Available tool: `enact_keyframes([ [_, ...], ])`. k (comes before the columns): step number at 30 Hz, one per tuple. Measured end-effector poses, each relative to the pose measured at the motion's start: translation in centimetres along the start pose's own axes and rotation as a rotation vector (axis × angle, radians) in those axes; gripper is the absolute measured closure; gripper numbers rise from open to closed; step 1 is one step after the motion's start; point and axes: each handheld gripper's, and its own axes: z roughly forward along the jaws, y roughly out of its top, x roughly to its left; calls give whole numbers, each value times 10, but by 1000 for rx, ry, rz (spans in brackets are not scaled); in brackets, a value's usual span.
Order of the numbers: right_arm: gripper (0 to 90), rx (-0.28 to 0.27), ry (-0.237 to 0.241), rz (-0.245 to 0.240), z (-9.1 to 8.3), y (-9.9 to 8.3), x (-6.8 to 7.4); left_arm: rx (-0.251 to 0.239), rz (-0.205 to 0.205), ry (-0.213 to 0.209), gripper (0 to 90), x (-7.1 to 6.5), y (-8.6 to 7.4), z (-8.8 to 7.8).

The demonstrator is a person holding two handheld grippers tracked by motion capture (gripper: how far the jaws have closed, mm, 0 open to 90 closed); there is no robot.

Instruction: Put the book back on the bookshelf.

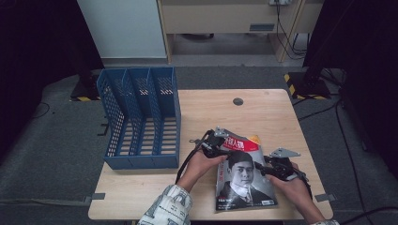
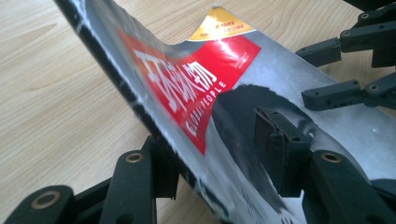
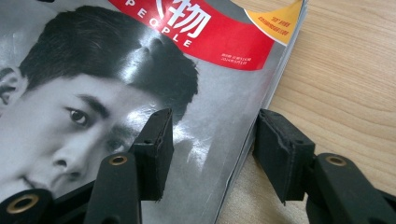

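A magazine with a man's portrait and a red title band lies on the wooden table near the front edge. My left gripper is at its upper left corner. In the left gripper view the jaws straddle the raised spine edge of the magazine, one jaw under it and one over the cover, with a gap at the pad. My right gripper is at the right edge. Its jaws stand apart, one pad over the magazine cover, the other over the table beside the edge.
A blue three-slot file rack lies on the table's left side, slots opening upward. A round cable hole sits near the far edge. The other gripper's jaws reach in over the far side of the cover.
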Motion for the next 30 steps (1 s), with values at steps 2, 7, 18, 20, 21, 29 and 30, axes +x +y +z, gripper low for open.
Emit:
enact_keyframes([
  [2,475,2,2,-5,0,0,0,0,-5,-2,512,2,3,2],
  [7,475,-8,14,-5,0,-1,2,9,-9,-6,513,4,9,5],
  [18,476,-10,20,-24,0,-1,5,-1,-10,-6,513,4,17,12],
  [20,476,-11,20,-26,1,-1,6,-2,-7,-7,514,4,17,13],
  [21,477,-12,20,-28,1,-1,6,1,-7,-6,515,4,17,13],
  [29,478,-14,23,-46,1,-1,7,5,-6,-26,517,4,17,16],
  [30,479,-13,22,-46,1,-1,7,5,-4,-29,521,4,17,16],
])
